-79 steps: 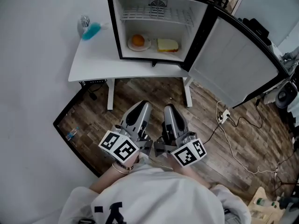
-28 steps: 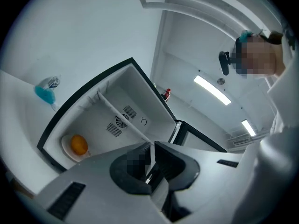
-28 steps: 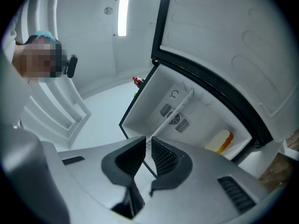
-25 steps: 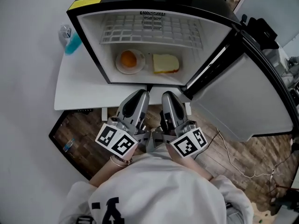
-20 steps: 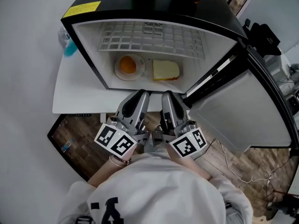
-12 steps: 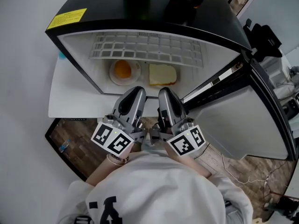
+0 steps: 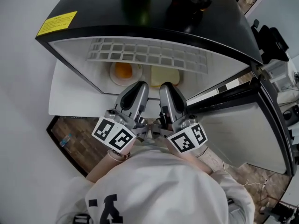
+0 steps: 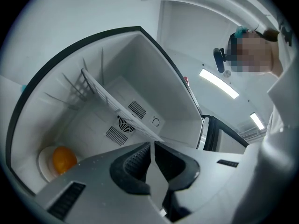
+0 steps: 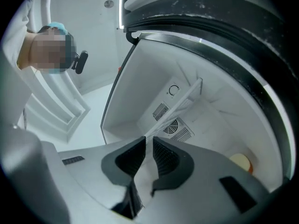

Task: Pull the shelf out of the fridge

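Change: person stands closer than a sec ago; fridge (image 7: 140, 31) now fills head view, both grippers at its mouth.
Meaning: approach nearly done, shelf (image 7: 149, 55) not touched yet.
Left gripper (image 8: 152, 146): jaws together, holds nothing.
Right gripper (image 9: 149, 143): closed too, empty.
Shelf place: high inside fridge, fully in, above the grippers.
Fridge contents: plate (image 7: 112, 73) w/ orange (image 7: 123, 70) at left, bread (image 7: 164, 73) beside it, under shelf.

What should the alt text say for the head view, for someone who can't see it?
Seen from above, a person holds the left gripper and right gripper side by side at the mouth of an open black fridge on a white table. A wire shelf sits high inside, above an orange on a plate and a bread slice.
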A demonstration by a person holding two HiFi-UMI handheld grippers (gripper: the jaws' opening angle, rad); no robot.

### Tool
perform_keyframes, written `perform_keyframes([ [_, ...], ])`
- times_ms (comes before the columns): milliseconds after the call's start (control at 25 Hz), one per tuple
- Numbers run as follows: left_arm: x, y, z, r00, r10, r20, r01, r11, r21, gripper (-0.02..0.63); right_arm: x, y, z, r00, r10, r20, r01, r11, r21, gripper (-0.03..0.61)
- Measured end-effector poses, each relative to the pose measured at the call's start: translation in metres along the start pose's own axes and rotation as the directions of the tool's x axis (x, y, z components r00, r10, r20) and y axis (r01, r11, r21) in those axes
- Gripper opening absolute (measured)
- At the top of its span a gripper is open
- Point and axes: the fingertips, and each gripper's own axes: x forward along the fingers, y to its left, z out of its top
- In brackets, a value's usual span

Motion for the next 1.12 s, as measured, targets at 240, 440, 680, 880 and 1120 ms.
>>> perform_keyframes([
  [240, 0.008, 0.006, 0.007, 0.999, -0.030, -0.016, 0.030, 0.999, -0.022, 0.032, 0.012, -0.001, 0.004, 1.000, -0.019, 0.008, 0.019, 1.000, -0.018, 0.058],
  [440, 0.015, 0.011, 0.013, 0.996, -0.074, -0.043, 0.072, 0.997, -0.035, 0.032, 0.021, 0.002, 0.006, 0.999, -0.029, 0.016, 0.030, 0.999, -0.036, 0.058],
  [680, 0.019, 0.014, 0.009, 0.994, -0.085, -0.075, 0.082, 0.996, -0.043, 0.035, 0.024, -0.003, 0.000, 0.999, -0.045, 0.001, 0.045, 0.998, -0.031, 0.060],
  [880, 0.021, 0.013, 0.011, 0.991, -0.096, -0.090, 0.094, 0.995, -0.032, 0.065, 0.028, -0.004, 0.000, 0.999, -0.052, 0.004, 0.052, 0.998, -0.029, 0.124],
  [1120, 0.025, 0.017, 0.019, 0.994, -0.083, -0.077, 0.080, 0.996, -0.038, 0.130, 0.035, -0.002, 0.004, 0.998, -0.055, 0.011, 0.056, 0.998, -0.043, 0.137],
])
